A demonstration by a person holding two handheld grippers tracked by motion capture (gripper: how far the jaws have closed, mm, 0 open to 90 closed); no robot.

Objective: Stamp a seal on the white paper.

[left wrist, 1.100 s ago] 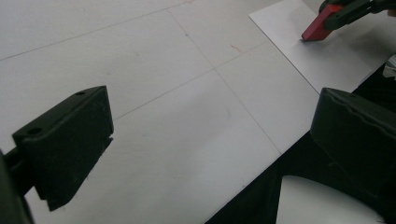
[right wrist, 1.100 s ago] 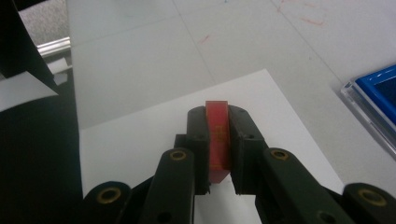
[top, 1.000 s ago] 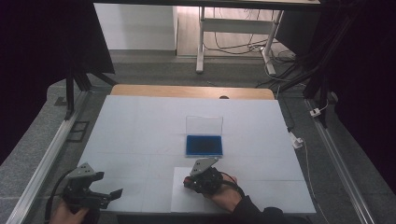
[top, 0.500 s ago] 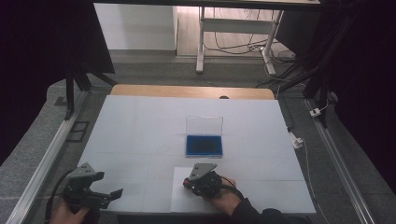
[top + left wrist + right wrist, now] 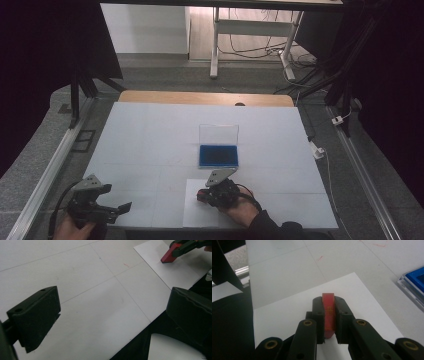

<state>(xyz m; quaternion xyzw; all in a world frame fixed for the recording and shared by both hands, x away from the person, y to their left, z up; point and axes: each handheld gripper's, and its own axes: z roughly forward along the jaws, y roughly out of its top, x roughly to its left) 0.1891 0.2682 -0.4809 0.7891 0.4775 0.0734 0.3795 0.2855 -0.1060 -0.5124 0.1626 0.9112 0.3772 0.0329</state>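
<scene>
A red block (image 5: 328, 312) sits clamped between the jaws of my right gripper (image 5: 328, 302), which is shut on it. In the high view that gripper (image 5: 202, 196) is held by a hand over a white paper sheet (image 5: 200, 217) near the table's front edge. The left gripper view shows the block (image 5: 170, 255) tilted, with its lower end at or just above the sheet (image 5: 175, 272). A blue ink pad (image 5: 218, 155) in a clear case lies just beyond the sheet, lid (image 5: 218, 134) standing up. My left gripper (image 5: 117, 210) is open at the front left, nothing between its jaws.
The white table top (image 5: 150, 140) carries faint grid lines and a wooden strip (image 5: 205, 98) along its far edge. A white plug and cable (image 5: 318, 151) lie off the right side. Metal rails (image 5: 50, 170) run along both sides.
My right gripper has drifted slightly toward the near edge with the red block, staying over the sheet. The left gripper has not moved.
</scene>
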